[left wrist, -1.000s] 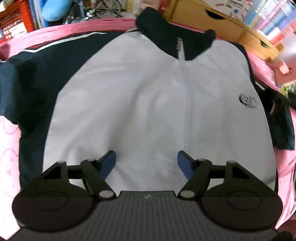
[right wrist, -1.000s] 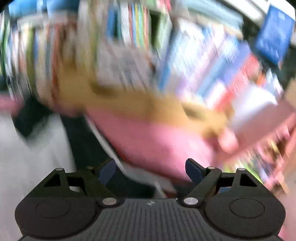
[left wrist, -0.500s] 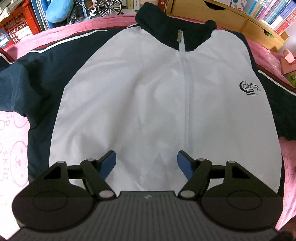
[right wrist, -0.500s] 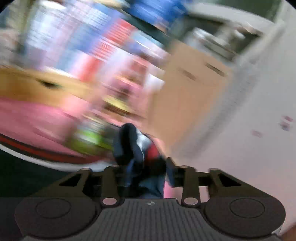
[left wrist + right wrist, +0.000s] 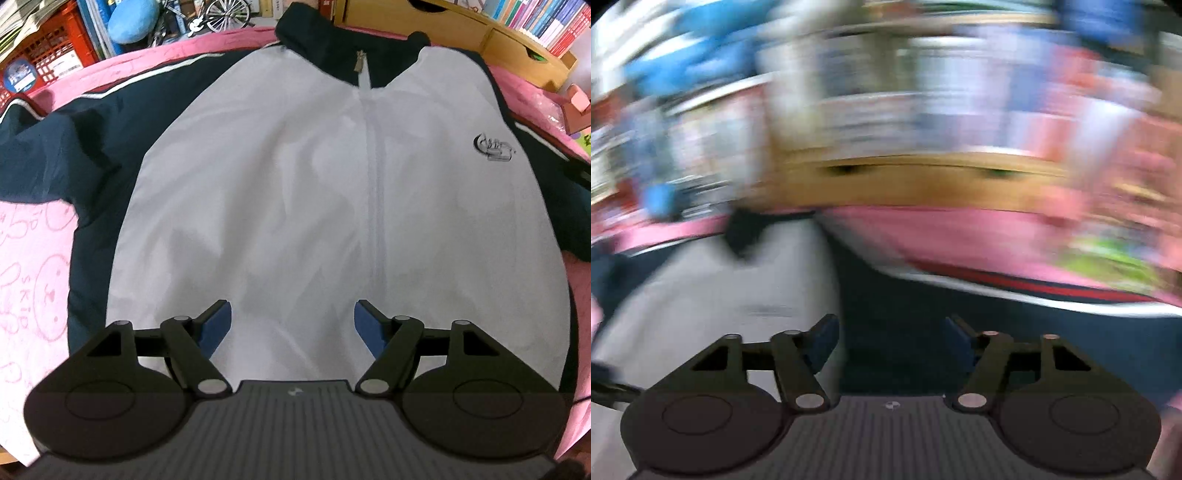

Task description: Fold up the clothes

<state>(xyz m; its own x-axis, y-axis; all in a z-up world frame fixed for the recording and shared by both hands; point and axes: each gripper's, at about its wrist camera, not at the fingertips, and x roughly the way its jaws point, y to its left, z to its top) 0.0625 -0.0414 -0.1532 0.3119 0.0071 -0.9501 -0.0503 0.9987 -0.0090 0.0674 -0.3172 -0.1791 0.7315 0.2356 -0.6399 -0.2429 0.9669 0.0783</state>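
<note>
1. Since half a second ago, the right gripper has swung back over the jacket's navy sleeve; its jaws have just been opening, nothing between them
2. Left gripper hangs above the white front, fingers apart, empty
3. Jacket lies flat, zipped, on the pink bedspread

we see our right hand-held gripper over the jacket, its jaws just opening with nothing between them; the dark sleeve lies on the pink bed cover, all motion-blurred
</note>
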